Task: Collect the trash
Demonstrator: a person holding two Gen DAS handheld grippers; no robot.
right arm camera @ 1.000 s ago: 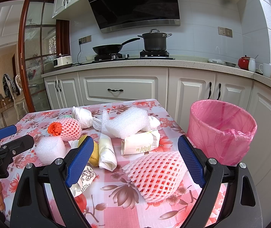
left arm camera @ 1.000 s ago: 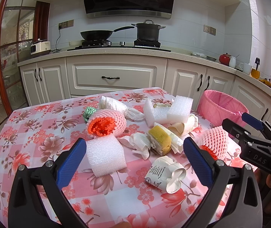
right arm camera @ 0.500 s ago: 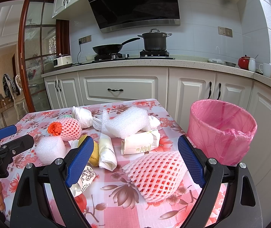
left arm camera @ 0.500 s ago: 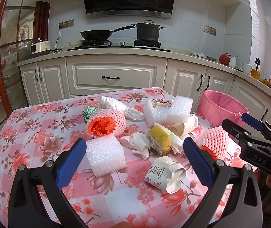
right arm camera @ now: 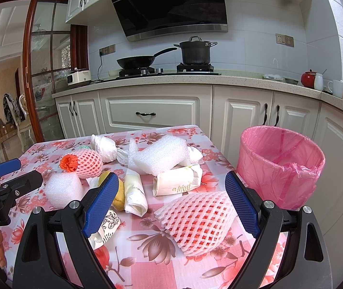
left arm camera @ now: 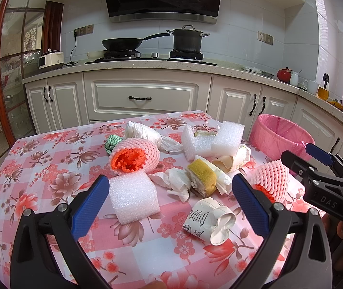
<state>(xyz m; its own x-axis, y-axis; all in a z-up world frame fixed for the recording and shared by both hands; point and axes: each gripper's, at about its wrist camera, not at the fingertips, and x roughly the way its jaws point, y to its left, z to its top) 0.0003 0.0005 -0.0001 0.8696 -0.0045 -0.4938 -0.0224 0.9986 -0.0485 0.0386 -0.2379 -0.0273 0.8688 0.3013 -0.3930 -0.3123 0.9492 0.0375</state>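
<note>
Trash on the table (right arm camera: 147,260), pink-lined bin (right arm camera: 279,166) beside it

Bin upright, holding only its liner. Both grippers gape, empty: right gripper (right arm camera: 171,204) over the pink foam net (right arm camera: 195,219), whose narrow end points toward the camera; left gripper (left arm camera: 171,204) farther from the bin.

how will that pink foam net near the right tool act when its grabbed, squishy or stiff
The pink foam net is open mesh foam, so it will probably squash easily and feel very light. It lies flat between the right tool's open fingers, so rolling seems unlikely. Its ribbed mesh should grip rather than slip, though it may spring back when dropped into the pink bin.
</note>
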